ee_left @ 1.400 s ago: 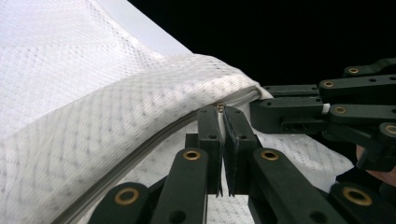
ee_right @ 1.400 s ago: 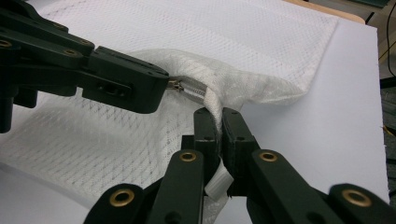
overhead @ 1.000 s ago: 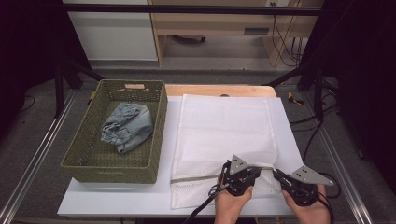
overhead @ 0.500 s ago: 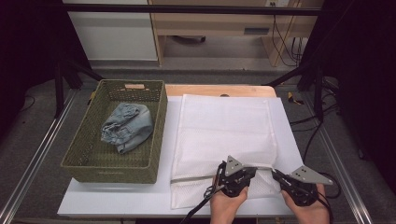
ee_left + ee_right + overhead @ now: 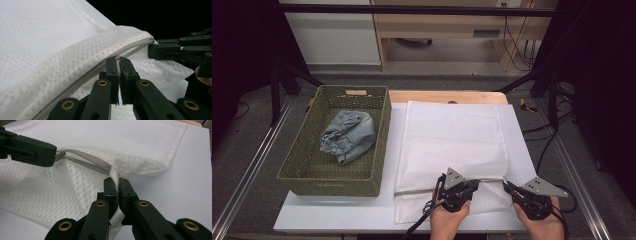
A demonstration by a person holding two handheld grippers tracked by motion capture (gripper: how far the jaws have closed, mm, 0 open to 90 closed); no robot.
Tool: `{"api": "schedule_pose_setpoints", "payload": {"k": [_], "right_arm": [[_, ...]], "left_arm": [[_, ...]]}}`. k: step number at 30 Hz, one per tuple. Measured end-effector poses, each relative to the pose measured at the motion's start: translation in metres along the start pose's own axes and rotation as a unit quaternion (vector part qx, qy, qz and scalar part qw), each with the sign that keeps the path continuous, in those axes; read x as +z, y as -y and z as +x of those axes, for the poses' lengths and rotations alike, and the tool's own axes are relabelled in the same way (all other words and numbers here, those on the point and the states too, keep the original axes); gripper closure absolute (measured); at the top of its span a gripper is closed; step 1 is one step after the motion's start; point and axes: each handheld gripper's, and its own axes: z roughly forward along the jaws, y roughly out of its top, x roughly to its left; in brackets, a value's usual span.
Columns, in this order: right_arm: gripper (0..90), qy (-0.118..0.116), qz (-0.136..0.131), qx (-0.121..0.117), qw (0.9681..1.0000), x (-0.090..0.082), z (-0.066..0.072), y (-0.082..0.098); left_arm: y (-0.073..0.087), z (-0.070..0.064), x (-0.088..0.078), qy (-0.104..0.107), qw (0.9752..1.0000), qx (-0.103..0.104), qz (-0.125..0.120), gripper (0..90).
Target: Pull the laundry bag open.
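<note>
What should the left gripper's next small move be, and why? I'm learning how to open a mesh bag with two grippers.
Probably draw the left gripper along the zipper, away from the right gripper. It is shut on the zipper pull, the right one pins the corner of the mesh laundry bag, and only a short stretch gapes.

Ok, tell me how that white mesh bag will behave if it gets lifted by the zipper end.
The white mesh bag is probably floppy: its cloth already drapes and creases between the left gripper and the right gripper. It looks thin and flat, so likely light. The rest would probably sag and trail on the table.
</note>
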Motion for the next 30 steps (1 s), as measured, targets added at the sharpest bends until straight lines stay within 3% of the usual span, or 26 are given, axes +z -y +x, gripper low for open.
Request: {"api": "schedule_pose_setpoints", "payload": {"k": [6, 13, 30], "right_arm": [[86.2, 0.0, 0.001, 0.001, 1.0, 0.0, 0.0, 0.0], [86.2, 0.0, 0.002, 0.005, 1.0, 0.0, -0.001, 0.001], [86.2, 0.004, 0.007, 0.005, 1.0, 0.0, -0.001, 0.001]], "left_arm": [[0.002, 0.003, -0.003, -0.004, 1.0, -0.003, -0.001, 86.5], [0.001, 0.004, -0.006, -0.01, 0.9999, 0.007, 0.002, 86.5], [0.004, 0.012, -0.013, -0.017, 0.9999, 0.0, 0.003, 86.4]]}}
